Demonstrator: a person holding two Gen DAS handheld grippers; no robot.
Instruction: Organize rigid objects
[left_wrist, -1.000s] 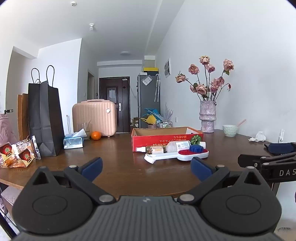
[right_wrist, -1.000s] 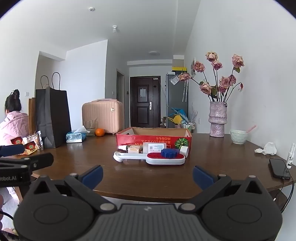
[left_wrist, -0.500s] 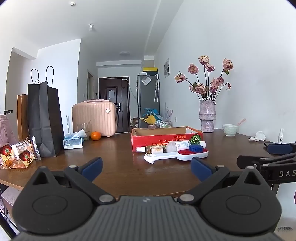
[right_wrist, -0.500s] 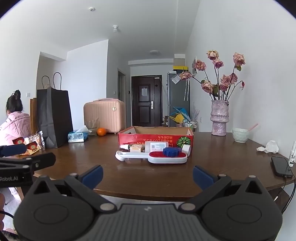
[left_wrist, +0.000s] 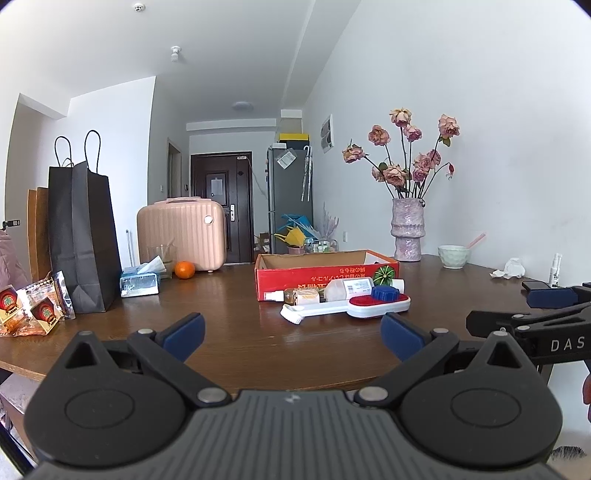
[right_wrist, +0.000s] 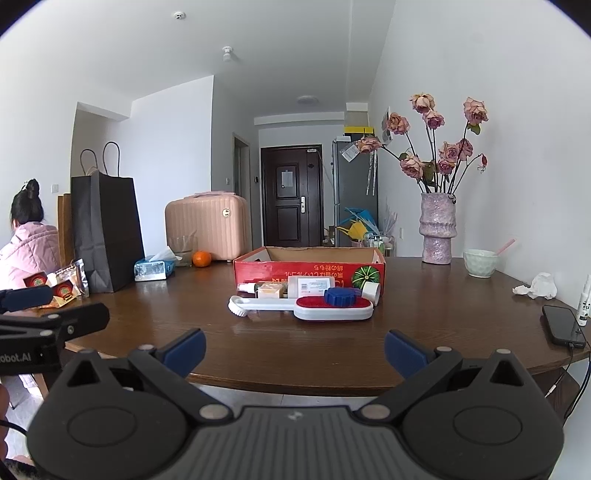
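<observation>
Left hand-held gripper (left_wrist: 291, 328) and right hand-held gripper (right_wrist: 294, 345), each with jaws spread wide and nothing between them, held short of the near edge of the brown wooden surface (right_wrist: 332, 347). Landmark: the red cardboard box (right_wrist: 309, 267), open-topped, near the middle of the surface; its inside cannot be seen from either view. Just in front of the box lies a row of small things: a spray bottle (right_wrist: 246, 287), a yellow-labelled bottle (right_wrist: 270, 291) and a white labelled bottle (right_wrist: 314, 286), partly hidden by a long white brush (right_wrist: 301, 308) with a red pad, on which a blue cap (right_wrist: 340, 296) sits. Labels are too small to read. To the right of the box: a vase of pink roses (right_wrist: 437, 232), a pale bowl (right_wrist: 480, 263), a crumpled tissue (right_wrist: 537, 286), a phone (right_wrist: 563, 326) and a small white bottle (right_wrist: 584, 299) cut by the frame edge. To the left of the box: an orange (right_wrist: 201, 258), a tissue pack (right_wrist: 153, 267), a black paper bag (right_wrist: 105, 229), snack packets (right_wrist: 59, 284), and a seated person in a pink jacket (right_wrist: 27, 243), partly cut off. Behind the box: a pink suitcase (right_wrist: 207, 227), a dark door (right_wrist: 291, 195) and a grey fridge (right_wrist: 354, 188) along a white-walled hallway
</observation>
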